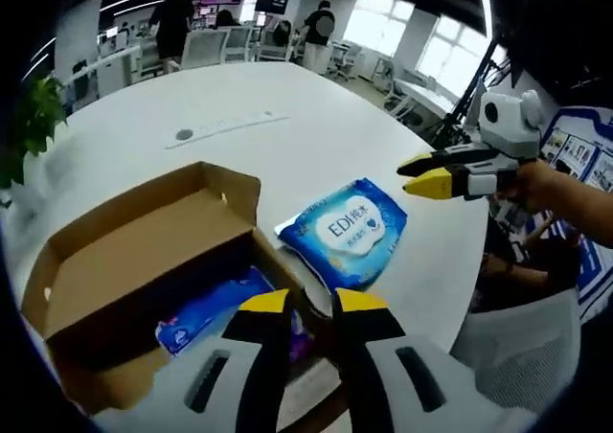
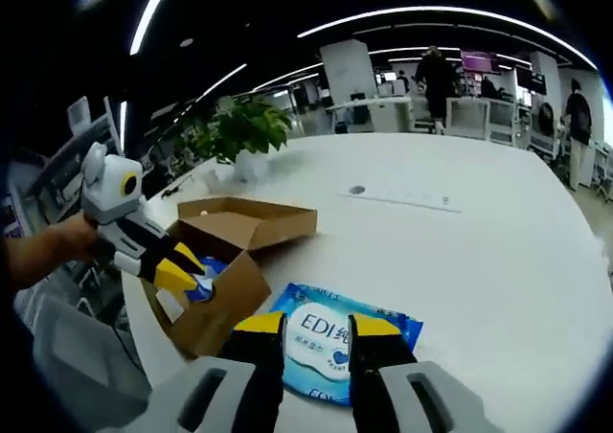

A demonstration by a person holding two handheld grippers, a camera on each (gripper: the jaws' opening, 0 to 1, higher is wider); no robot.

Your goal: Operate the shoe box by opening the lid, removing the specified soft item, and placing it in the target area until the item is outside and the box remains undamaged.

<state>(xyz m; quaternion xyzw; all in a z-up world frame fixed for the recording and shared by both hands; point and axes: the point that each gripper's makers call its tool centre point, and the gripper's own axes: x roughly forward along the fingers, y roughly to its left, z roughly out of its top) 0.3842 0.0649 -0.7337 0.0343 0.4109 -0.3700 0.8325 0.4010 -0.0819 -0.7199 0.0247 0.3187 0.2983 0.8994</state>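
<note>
The brown cardboard shoe box (image 1: 144, 251) stands open on the white table, its lid folded back. A blue soft pack (image 1: 213, 313) lies inside it. A blue "EDI" wipes pack (image 1: 347, 230) lies flat on the table just right of the box. My left gripper (image 1: 312, 304) hovers over the box's near corner, jaws slightly apart with nothing clamped. My right gripper (image 1: 414, 176) hangs above the table to the right of the wipes pack. In the right gripper view, the right gripper (image 2: 317, 326) stands open just short of the wipes pack (image 2: 330, 342), and the left gripper (image 2: 182, 272) points at the blue pack (image 2: 203, 282) in the box (image 2: 239, 251).
The round white table (image 1: 287, 107) has a cable strip (image 1: 225, 128) set in its middle. A potted plant (image 2: 244, 131) stands at one edge, near the box. Office chairs, desks and people stand beyond the table. A person's hand (image 1: 565, 189) holds the right gripper.
</note>
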